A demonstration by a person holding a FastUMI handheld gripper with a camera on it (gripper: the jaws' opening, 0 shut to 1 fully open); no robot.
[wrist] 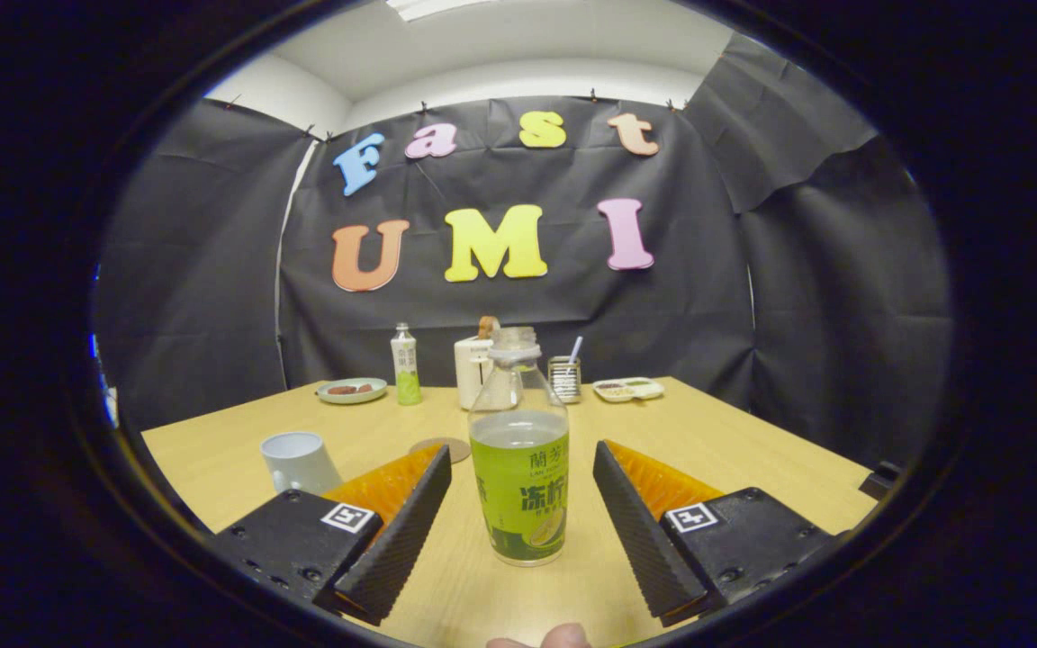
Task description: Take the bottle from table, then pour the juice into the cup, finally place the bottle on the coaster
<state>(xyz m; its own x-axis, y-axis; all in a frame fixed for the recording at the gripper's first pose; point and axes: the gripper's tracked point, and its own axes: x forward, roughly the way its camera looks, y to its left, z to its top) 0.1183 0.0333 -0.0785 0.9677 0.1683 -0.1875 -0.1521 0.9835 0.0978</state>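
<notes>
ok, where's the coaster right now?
In the gripper view the coaster lies flat on the table, beyond the open gripper, between the cup and the bottle standing between the fingers.

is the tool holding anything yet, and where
Nothing is held. The tool is open, and the bottle stands between its fingers, untouched by either.

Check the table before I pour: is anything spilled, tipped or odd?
Nothing stands out. The bottle stands upright, uncapped, between the open gripper fingers, untouched. The cup and coaster sit dry on the table.
</notes>
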